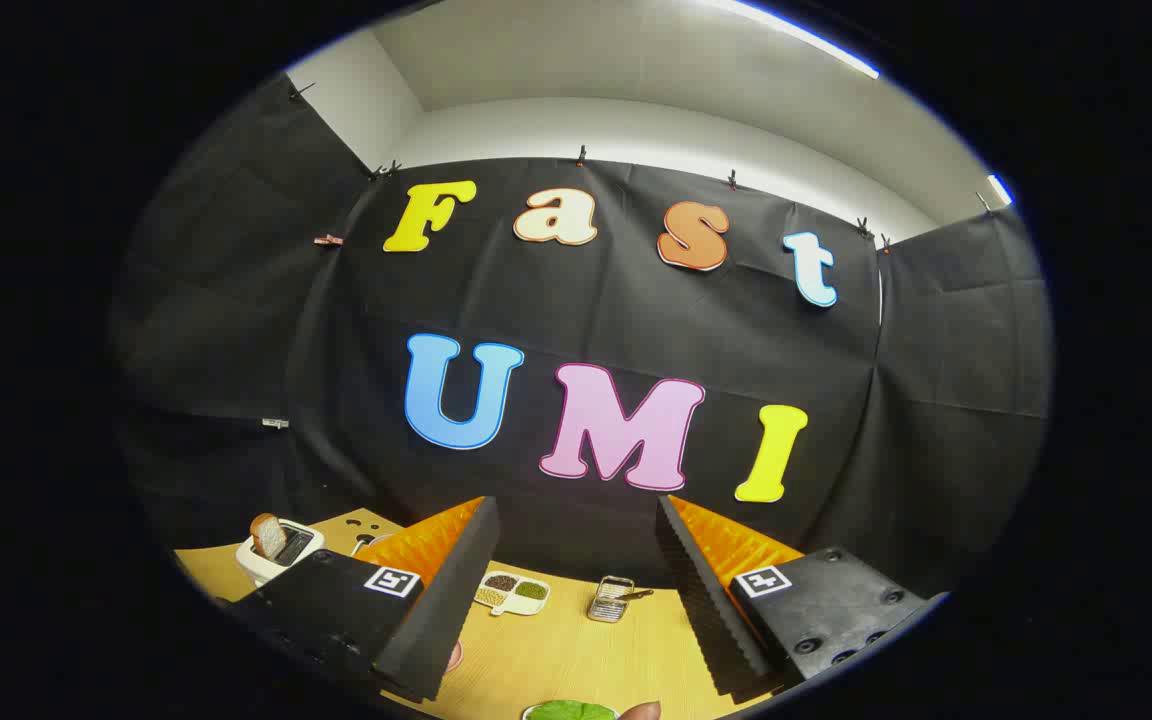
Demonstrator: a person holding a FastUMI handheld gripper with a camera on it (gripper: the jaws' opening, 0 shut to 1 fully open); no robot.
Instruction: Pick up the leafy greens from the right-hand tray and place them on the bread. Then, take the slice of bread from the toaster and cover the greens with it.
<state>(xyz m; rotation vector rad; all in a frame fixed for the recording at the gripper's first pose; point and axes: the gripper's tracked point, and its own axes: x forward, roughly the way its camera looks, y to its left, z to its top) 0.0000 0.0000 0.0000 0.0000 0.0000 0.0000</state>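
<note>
Bread slice [268, 535] upright in toaster [281, 553], greens [569, 710] on tray, gripper [568, 590] spread apart

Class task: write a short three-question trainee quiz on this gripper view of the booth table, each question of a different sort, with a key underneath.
1. True or false: a slice of bread stands in the toaster.
2. The gripper jaws are: A) shut on the bread; B) open, holding nothing; C) shut on the leafy greens.
3. Fill in: between the jaws, farther back on the table, lies a divided dish beside a small metal ____.

Key: 1 true; 2 B; 3 basket.
</note>
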